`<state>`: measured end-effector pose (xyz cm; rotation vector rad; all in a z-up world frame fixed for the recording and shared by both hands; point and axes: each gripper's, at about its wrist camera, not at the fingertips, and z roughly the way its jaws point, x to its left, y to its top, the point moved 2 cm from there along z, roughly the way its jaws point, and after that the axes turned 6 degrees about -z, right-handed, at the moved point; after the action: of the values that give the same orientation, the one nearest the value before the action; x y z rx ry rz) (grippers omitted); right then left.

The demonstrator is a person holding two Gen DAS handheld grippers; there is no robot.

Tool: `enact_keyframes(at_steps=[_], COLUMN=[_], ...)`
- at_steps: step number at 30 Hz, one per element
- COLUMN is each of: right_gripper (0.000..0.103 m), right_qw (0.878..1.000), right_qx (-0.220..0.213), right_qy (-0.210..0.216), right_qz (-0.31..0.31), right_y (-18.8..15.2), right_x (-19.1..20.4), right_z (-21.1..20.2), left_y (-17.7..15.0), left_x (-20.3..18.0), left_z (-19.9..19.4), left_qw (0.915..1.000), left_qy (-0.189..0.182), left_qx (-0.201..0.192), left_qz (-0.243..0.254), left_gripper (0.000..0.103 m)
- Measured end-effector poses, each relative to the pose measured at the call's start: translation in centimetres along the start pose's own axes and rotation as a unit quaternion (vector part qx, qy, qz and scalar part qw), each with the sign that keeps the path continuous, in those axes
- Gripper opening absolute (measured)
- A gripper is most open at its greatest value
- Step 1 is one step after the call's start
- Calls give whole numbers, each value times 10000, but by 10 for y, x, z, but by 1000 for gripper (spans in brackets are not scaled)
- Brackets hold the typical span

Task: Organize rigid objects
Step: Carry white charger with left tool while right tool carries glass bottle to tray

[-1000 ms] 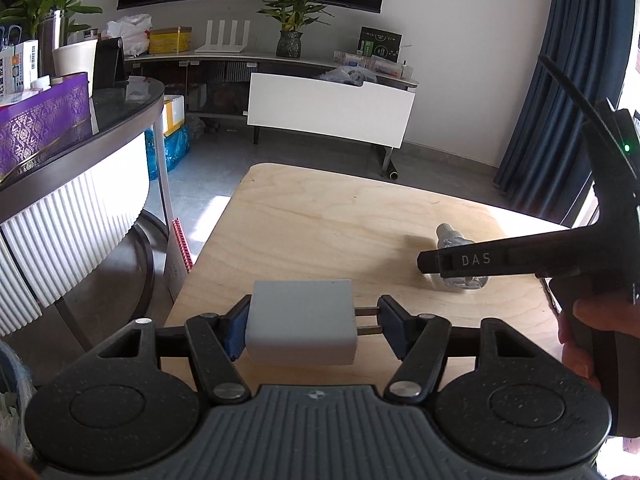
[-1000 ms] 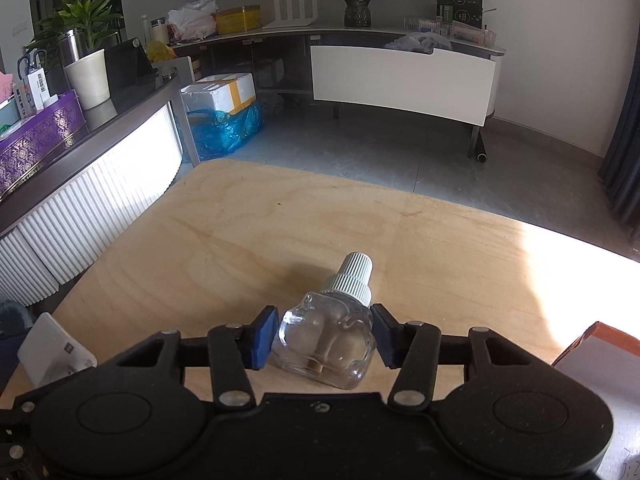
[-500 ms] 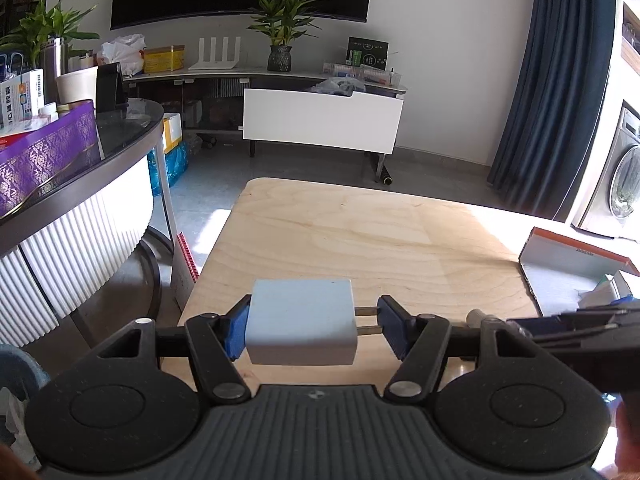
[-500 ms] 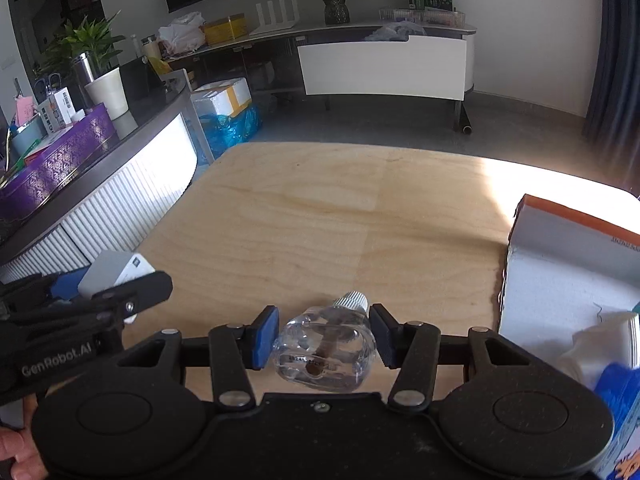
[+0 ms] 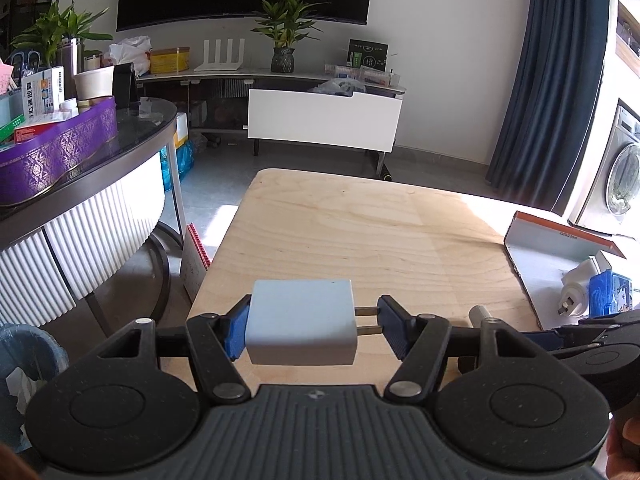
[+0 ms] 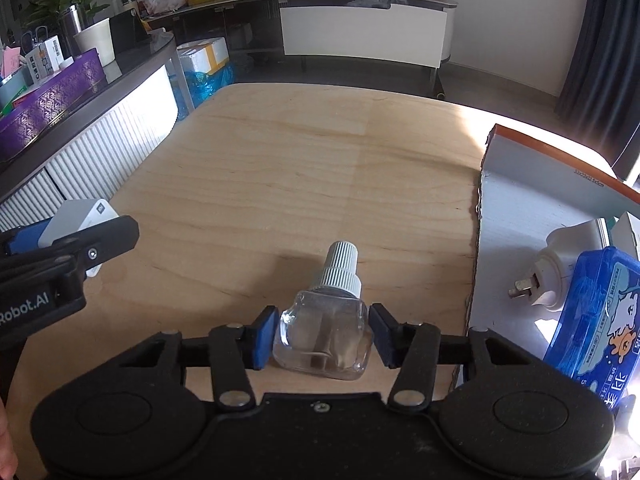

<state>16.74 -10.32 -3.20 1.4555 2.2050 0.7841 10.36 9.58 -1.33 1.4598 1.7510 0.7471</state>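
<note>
Clear glass, squarish body, white ribbed screw cap: the bottle (image 6: 323,338) sits between the blue pads of the right gripper (image 6: 322,338), cap pointing away from the camera, held low over the wooden table (image 6: 300,176); contact with the board cannot be told. The jaws pinch it at both flanks. A dark wick or stem shows faintly inside.

White matte block, two metal prongs pointing to its right: the charger (image 5: 301,328) is clamped in the left gripper (image 5: 310,330), one pad on its flat end, the other pad against the prong tips, above the table's near edge.

Right wrist view only: the open cardboard box (image 6: 516,208) at the table's right side, holding a white plug-in device (image 6: 560,272) with prongs facing left and a blue printed pack (image 6: 596,320). It also shows the left gripper from the side, with the charger's label face. Left wrist view only: the purple box (image 5: 56,156) on the dark counter, the washing machine (image 5: 616,176), and just the bottle's cap behind its own right finger.

Against one second ago: the bottle has turned from tilted to cap-forward, both grippers have drawn back toward the near edge, and the box has come into both views.
</note>
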Motion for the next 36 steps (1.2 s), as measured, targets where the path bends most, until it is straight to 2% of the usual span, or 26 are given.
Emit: enact_keyframes(at_steps=[14,36], right_gripper=[60,60], right_qw=[9936,9837], right_qx=[-1003,-1697], right_qy=[391,278], right_qz=[343,528], right_y=[5,-3], right_x=[-5,-25], right_z=[-72,-143], left_y=[9,18], left_x=[-11,-40], left_z=[-34,-75], left_qw=[9994,9973], left_qy=[-10,-155], left_qx=[-336,-687], left_qz=[-30,207], left_gripper=[66,66])
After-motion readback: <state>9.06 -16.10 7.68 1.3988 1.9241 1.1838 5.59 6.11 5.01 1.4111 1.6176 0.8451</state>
